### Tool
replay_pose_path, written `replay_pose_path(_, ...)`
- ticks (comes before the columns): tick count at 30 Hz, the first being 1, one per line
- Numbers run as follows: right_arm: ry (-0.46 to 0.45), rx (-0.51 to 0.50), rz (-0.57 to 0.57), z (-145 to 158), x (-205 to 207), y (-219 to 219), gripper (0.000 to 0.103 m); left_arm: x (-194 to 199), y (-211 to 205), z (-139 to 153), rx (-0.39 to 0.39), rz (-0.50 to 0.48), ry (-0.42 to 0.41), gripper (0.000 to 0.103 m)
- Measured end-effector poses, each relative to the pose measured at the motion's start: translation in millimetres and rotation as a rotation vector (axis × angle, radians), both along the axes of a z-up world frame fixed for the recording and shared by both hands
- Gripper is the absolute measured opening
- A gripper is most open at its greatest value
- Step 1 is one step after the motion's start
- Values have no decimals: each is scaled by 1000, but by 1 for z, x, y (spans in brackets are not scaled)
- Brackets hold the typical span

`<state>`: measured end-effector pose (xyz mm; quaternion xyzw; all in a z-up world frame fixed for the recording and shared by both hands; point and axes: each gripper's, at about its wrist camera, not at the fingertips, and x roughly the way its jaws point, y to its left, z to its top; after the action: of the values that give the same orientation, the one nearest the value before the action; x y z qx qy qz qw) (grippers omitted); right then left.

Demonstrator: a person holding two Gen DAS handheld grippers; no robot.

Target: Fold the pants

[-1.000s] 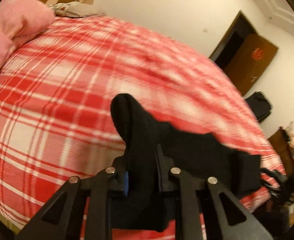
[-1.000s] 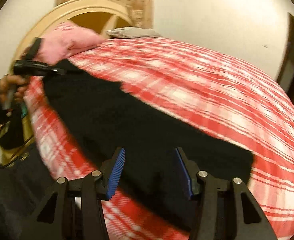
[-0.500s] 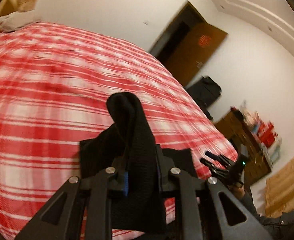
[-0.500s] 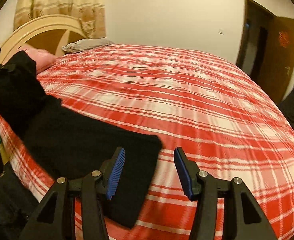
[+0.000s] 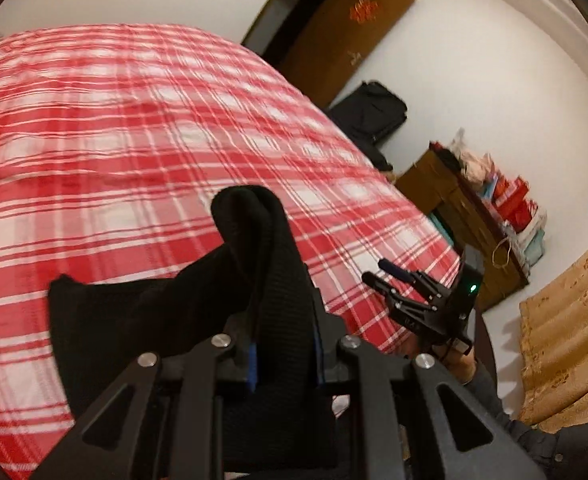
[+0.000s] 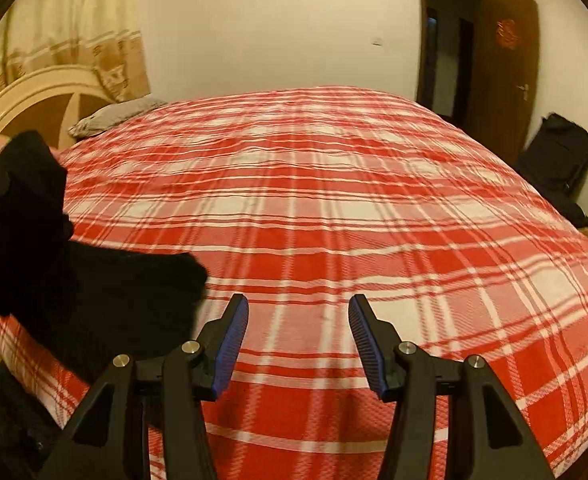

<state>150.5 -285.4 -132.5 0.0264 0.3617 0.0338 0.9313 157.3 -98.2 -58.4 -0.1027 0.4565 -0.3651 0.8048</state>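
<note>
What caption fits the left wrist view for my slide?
Left hand-held gripper clamps bunched black pants above the red plaid bed; open right hand-held gripper waits alongside.

Pants (image 5: 262,280) black. Bed cover (image 6: 334,208) red and white plaid. Tongs black with blue pads (image 6: 234,344). Wall (image 6: 274,24) white. Door (image 6: 506,72) brown with a red emblem. Curtain (image 6: 66,28) beige, patterned. Headboard (image 6: 34,96) cream and tan. Pillow (image 6: 114,116) grey. Bag (image 5: 370,112) black.
</note>
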Motion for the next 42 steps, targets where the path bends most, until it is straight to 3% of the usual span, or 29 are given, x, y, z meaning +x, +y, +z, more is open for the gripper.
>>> replay_pose_path(6,33,28,-5,-10,5,1,55,12,-41,-25,51,-30,49,20)
replay_pose_path(15,52,58,45,-20,6,13,55,13,-80,-52,162,-25,5,22)
replay_pose_path(18,55,95,44,-21,7,9,55,6,-91,-54,157,-57,9,26)
replay_pose_path(22,45,178,57,-20,6,3,61,-13,-96,-39,136,-111,-48,42)
replay_pose_path(25,54,248,74,-17,6,2,61,-26,-87,-23,140,-121,-134,45)
replay_pose_path(27,63,327,115,-13,4,5,61,-29,-76,-19,166,-90,-178,54)
replay_pose_path(29,70,384,153,-10,2,11,61,-29,-60,-18,195,-42,-212,70)
replay_pose_path(32,104,412,210,-8,1,28,61,-23,-26,-25,225,45,-213,72)
replay_pose_path(36,175,343,218,-15,2,52,61,-16,11,-37,242,137,-181,72)
replay_pose_path(39,210,357,239,-22,3,59,61,-15,33,-44,240,183,-159,72)
replay_pose_path(42,213,365,238,-23,3,59,34,-17,44,-49,228,205,-140,72)
